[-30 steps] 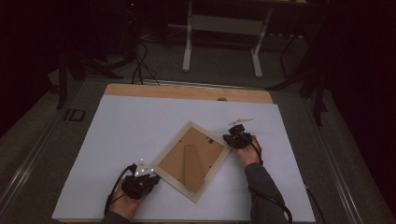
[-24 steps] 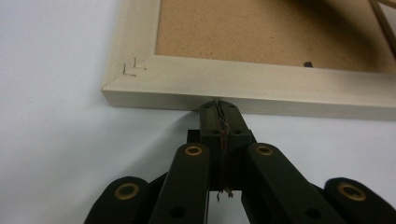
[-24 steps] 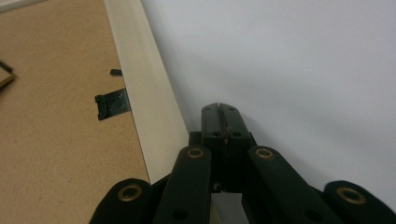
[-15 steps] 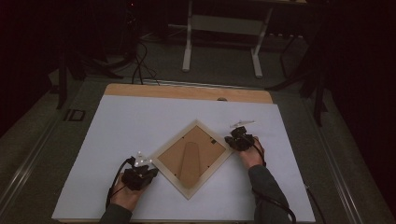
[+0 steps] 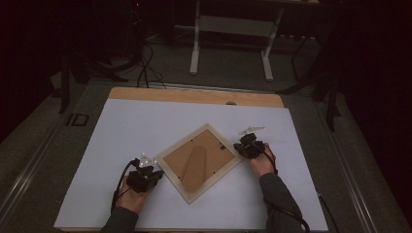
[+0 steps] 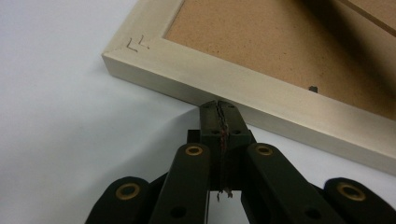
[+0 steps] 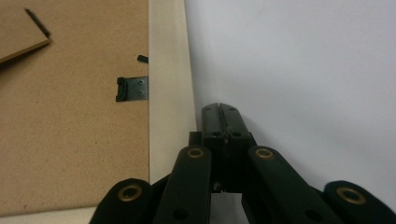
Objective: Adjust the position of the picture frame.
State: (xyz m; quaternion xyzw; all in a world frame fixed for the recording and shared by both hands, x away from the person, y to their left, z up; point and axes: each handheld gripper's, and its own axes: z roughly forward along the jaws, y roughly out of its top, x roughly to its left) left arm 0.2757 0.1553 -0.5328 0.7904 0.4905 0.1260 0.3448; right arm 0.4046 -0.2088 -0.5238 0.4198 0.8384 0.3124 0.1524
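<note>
The picture frame (image 5: 199,162) lies back-up, so I can't see its front. My left gripper (image 6: 219,106) and right gripper (image 7: 220,109), both clenched empty, press its near-left and right edges.

1. I see a pale wooden picture frame (image 5: 200,162) lying face down, brown backing board up, stand folded flat.
2. It sits turned like a diamond near the middle of the table (image 5: 145,121).

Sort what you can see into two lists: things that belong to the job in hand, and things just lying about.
In the job:
picture frame, face down
left gripper, fingers shut, beside the frame's edge
right gripper, fingers shut, beside the opposite edge

Just lying about:
white sheet covering the table
metal stand beyond the table
cables on the floor
</note>
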